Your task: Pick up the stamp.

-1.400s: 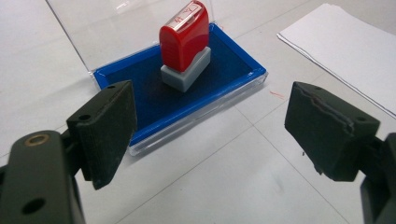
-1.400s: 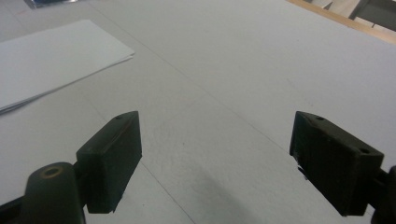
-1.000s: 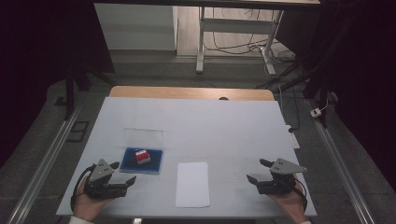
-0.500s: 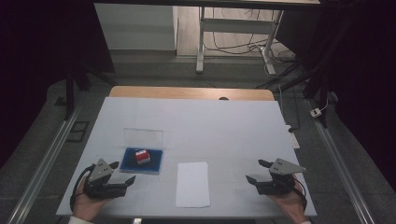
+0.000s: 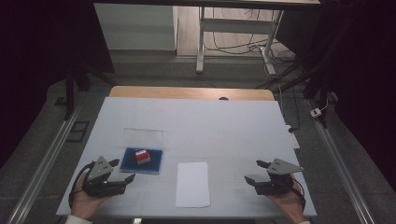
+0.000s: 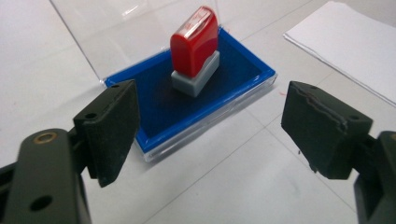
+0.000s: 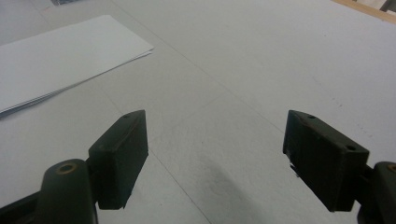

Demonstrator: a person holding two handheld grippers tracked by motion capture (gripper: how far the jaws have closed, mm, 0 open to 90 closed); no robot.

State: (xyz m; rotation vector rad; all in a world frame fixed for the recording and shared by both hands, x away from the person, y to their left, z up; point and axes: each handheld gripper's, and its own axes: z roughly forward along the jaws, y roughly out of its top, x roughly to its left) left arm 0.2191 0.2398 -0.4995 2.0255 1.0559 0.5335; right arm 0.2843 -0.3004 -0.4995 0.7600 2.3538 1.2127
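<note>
From the high view I see my left gripper [image 5: 122, 170] resting low at the near left of the white surface [image 5: 224, 126], its jaws spread apart and holding nothing, pointed toward the blue ink pad [image 5: 142, 160] that lies just beside it. The red stamp [image 5: 142, 156] stands upright on the pad, grey base down on the dark blue felt, and the pad's clear lid [image 5: 144, 137] lies open on the far side. In the left gripper view the stamp [image 6: 195, 49] sits a little left of centre ahead of me, between the lines of the two black jaws but beyond their tips, untouched; the ink pad [image 6: 196, 93] reaches almost to the left jaw. The sheet of white paper [image 5: 192, 184] lies flat near the front edge, between my two hands, just to the right of the pad and apart from it. My right gripper [image 5: 256, 173] rests at the near right, well apart from the stamp, jaws wide and empty, aimed inward toward the paper. In the right gripper view the paper [image 7: 60, 58] shows at the upper left, ahead of the jaws, with bare surface between them.
</note>
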